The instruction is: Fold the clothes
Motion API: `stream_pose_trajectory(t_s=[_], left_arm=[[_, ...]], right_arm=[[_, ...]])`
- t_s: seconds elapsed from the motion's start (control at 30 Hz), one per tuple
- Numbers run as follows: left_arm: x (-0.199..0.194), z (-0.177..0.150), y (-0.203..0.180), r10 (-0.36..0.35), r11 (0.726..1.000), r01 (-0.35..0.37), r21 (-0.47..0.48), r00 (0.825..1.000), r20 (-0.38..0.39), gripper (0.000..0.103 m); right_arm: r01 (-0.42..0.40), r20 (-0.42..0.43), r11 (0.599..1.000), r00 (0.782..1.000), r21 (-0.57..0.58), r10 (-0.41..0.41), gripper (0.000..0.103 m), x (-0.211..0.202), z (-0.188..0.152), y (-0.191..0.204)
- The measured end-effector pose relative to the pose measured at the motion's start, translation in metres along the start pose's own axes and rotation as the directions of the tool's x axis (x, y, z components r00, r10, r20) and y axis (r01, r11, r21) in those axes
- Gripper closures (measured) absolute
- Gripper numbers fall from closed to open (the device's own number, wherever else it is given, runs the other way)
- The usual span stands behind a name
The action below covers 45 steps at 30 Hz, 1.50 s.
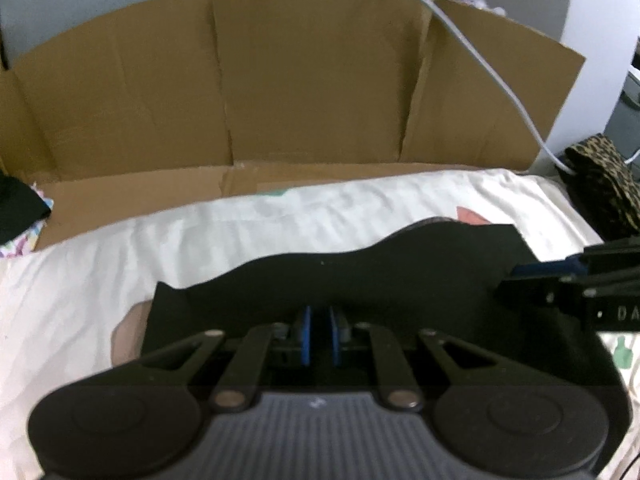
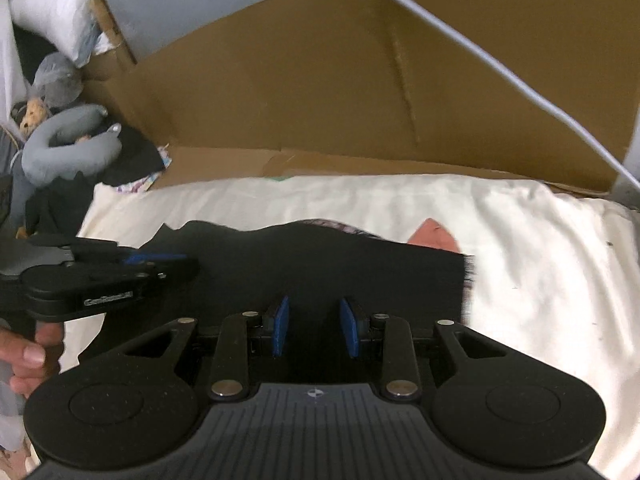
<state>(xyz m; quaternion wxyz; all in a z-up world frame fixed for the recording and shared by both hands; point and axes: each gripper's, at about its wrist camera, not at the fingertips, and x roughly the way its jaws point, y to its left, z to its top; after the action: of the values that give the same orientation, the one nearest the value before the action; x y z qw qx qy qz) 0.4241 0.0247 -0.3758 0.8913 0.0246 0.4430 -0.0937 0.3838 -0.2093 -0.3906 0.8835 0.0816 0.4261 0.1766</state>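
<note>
Two grippers work over one black garment (image 1: 360,280) that lies spread on a cream sheet (image 1: 100,272) in the lower middle of both views. In the left wrist view the left gripper (image 1: 319,334) sits at the bottom centre, its blue pads (image 1: 306,334) drawn close with only a narrow dark gap between them; black cloth fills the space around them, but whether they pinch a fold of it cannot be told against the dark fabric. The right gripper (image 1: 532,274) enters the same view from the right edge, reaching over the garment's right end. In the right wrist view the right gripper (image 2: 314,326) stands with its blue pads (image 2: 282,326) clearly apart, the black garment (image 2: 320,264) beneath and between them, neither pad visibly pressing on it. The left gripper (image 2: 160,262) shows at the left of that view, over the garment's left end, with a hand (image 2: 28,356) gripping its handle at the lower left edge. A frayed edge marks the garment's right side, and a pink patch (image 2: 434,236) shows just behind it on the sheet. Behind the sheet an opened brown cardboard sheet (image 1: 300,80) stands as a backdrop across the upper half of both views. A pale cable (image 1: 480,52) runs diagonally down across the cardboard's right part. At the right edge of the left wrist view lies leopard-print fabric (image 1: 600,176). At the left of the right wrist view sits a grey neck pillow (image 2: 68,148), with a white pillow (image 2: 52,4) in the upper left corner.
</note>
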Motion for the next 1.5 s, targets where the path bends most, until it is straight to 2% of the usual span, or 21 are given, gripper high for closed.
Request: stream_pose_trajectory(t_s=[0.1, 0.23, 0.33, 0.5, 0.73, 1.0, 1.1, 1.23, 1.27, 1.3, 1.37, 1.5], left_arm=[[0.009, -0.002, 0.000, 0.012, 1.000, -0.012, 0.002, 1.000, -0.023, 0.091], [0.012, -0.001, 0.002, 0.019, 0.998, -0.020, -0.055, 1.000, -0.020, 0.092], [0.001, 0.001, -0.003, 0.032, 0.998, -0.032, -0.056, 0.999, 0.007, 0.094], [-0.011, 0.005, -0.016, 0.019, 0.999, -0.018, -0.033, 0.999, 0.043, 0.094], [-0.009, 0.015, -0.031, 0.015, 0.999, -0.013, -0.035, 0.998, 0.053, 0.092], [0.019, 0.008, -0.028, 0.012, 0.999, -0.012, -0.035, 1.000, 0.013, 0.084], [0.022, 0.006, -0.026, 0.005, 0.999, -0.004, -0.044, 1.000, 0.008, 0.084], [0.013, 0.011, -0.019, -0.012, 0.997, 0.011, -0.071, 1.000, -0.009, 0.082], [0.008, 0.013, -0.018, -0.012, 0.997, 0.011, -0.077, 1.000, -0.009, 0.077], [0.001, 0.013, -0.016, -0.001, 0.997, 0.001, -0.076, 1.000, -0.005, 0.064], [-0.014, 0.014, -0.013, 0.018, 0.998, -0.017, -0.068, 1.000, 0.011, 0.053], [-0.048, 0.009, -0.004, 0.017, 0.998, -0.014, -0.063, 0.999, 0.046, 0.051]], right_arm=[[0.029, -0.021, 1.000, 0.999, -0.006, -0.029, 0.071, 0.010, -0.001, 0.001], [0.068, -0.042, 0.998, 0.997, 0.012, -0.068, 0.070, 0.022, -0.003, -0.004], [0.083, -0.032, 0.996, 0.996, 0.030, -0.082, 0.070, 0.019, -0.003, -0.005], [0.040, 0.023, 0.999, 0.999, 0.020, -0.040, 0.070, 0.010, 0.003, 0.001], [0.024, 0.016, 0.999, 1.000, -0.049, -0.024, 0.070, 0.019, 0.011, 0.025], [0.034, -0.016, 0.998, 0.999, -0.061, -0.035, 0.071, 0.041, 0.014, 0.023], [0.047, -0.024, 0.995, 0.999, -0.086, -0.049, 0.071, 0.048, 0.012, 0.023], [0.039, -0.032, 0.997, 0.999, -0.062, -0.041, 0.071, 0.044, 0.014, 0.021], [0.034, -0.028, 0.998, 0.999, -0.052, -0.035, 0.070, 0.041, 0.015, 0.020], [0.026, -0.020, 0.999, 0.999, -0.040, -0.027, 0.069, 0.035, 0.016, 0.018], [0.012, -0.011, 1.000, 1.000, -0.026, -0.012, 0.065, 0.023, 0.016, 0.014], [-0.011, 0.014, 1.000, 1.000, -0.023, 0.011, 0.064, -0.005, 0.016, 0.006]])
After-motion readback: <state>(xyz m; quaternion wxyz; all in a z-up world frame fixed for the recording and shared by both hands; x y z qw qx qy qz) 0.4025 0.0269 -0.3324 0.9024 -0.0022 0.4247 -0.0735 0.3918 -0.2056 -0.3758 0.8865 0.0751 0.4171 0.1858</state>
